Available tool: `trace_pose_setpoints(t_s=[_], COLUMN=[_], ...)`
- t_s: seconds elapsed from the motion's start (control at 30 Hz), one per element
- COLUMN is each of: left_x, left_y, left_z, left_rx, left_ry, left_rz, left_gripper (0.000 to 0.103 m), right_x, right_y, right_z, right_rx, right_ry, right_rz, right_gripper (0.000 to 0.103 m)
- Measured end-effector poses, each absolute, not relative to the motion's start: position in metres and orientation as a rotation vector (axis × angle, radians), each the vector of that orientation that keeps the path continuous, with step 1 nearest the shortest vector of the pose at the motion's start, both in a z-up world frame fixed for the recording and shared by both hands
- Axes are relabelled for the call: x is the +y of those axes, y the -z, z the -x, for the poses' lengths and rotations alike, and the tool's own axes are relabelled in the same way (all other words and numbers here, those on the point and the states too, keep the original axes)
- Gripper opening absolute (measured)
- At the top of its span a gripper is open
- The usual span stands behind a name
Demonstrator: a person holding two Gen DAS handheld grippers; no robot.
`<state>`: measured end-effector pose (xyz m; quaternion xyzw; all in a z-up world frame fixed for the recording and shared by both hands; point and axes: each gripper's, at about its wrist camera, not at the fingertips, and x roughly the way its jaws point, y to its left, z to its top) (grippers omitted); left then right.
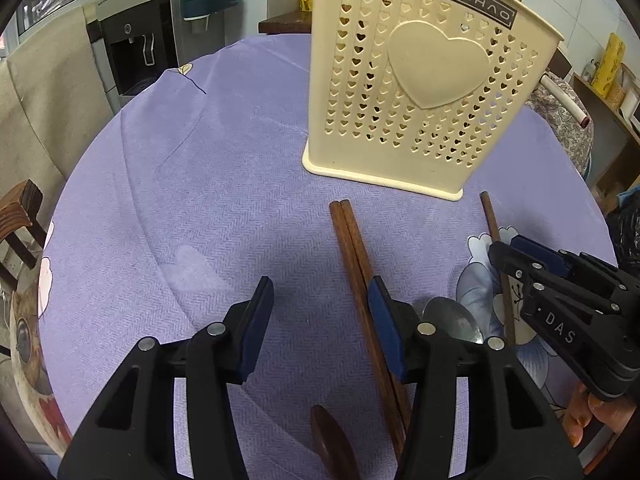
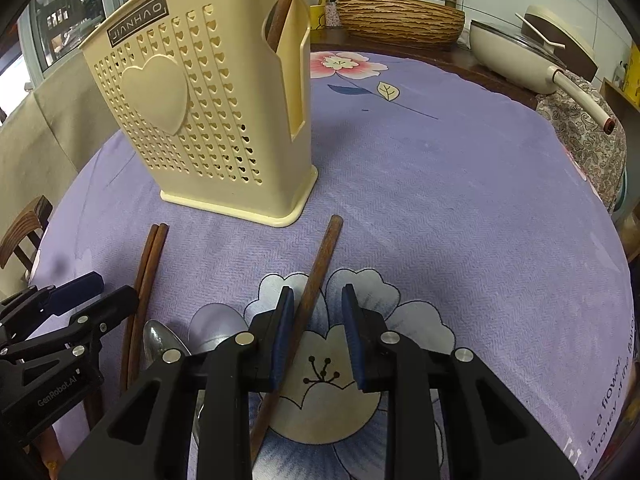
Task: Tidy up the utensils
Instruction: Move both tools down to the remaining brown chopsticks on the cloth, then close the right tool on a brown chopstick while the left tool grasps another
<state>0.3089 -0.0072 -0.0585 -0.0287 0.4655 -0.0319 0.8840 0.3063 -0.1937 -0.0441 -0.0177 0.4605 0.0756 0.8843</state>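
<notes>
While the cream utensil holder (image 2: 200, 120) stands upright on the purple tablecloth (image 2: 440, 200), a single wooden chopstick (image 2: 316, 276) is straddled by the right gripper (image 2: 318, 336), jaws narrowly parted; a chopstick pair (image 1: 352, 248) is touched by the half-open left gripper (image 1: 320, 320).

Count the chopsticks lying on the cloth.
3. A touching pair lies left of centre in front of the holder; a single one lies to their right, across the flower print. The holder's contents are mostly hidden, so more may stand inside.

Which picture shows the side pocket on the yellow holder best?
The right wrist view: the side pocket on the holder faces it, with a brown handle inside. The left wrist view shows only the holder's heart front; the pocket is hidden.
</notes>
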Motion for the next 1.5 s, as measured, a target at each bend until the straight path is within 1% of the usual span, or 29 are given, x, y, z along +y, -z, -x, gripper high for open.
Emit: trace_pose_setpoints(t_s=[0.17,0.33,0.43,0.63,0.83,0.93,1.13,1.2,1.27,1.5], left_x=[0.000,-0.010,-0.011,-0.002,-0.012,-0.015,-0.014,-0.015,-0.016,-0.011], left_y=[0.056,0.052,0.057,0.059,0.061,0.061,0.060,0.060,0.060,0.061], left_z=[-0.309,-0.310,-0.311,-0.311,-0.320,-0.323,-0.332,-0.333,-0.333,-0.333], left_rx=[0.963,0.952,0.975,0.979,0.983,0.991,1.003,1.005,1.006,1.011], left_ry=[0.077,0.080,0.078,0.059,0.041,0.034,0.024,0.021,0.026,0.035], left_rz=[0.104,0.058,0.065,0.081,0.055,0.050,0.060,0.058,0.066,0.146], left_gripper=[0.048,0.048,0.043,0.043,0.043,0.035,0.019,0.013,0.011,0.009], right_x=[-0.193,-0.193,-0.195,-0.194,-0.186,-0.184,-0.187,-0.186,-0.188,-0.199], right_y=[0.044,0.045,0.044,0.045,0.045,0.046,0.046,0.045,0.046,0.045], right_z=[-0.306,-0.306,-0.306,-0.305,-0.310,-0.314,-0.324,-0.326,-0.326,-0.330], right_rx=[0.955,0.956,0.961,0.960,0.966,0.969,0.978,0.981,0.982,0.998], right_ry=[-0.154,-0.156,-0.160,-0.153,-0.124,-0.113,-0.093,-0.092,-0.094,-0.107], right_rz=[0.041,0.035,0.026,0.030,0.034,0.038,-0.003,0.000,-0.013,-0.102], right_gripper=[0.024,0.024,0.024,0.024,0.024,0.023,0.010,0.010,0.009,0.008])
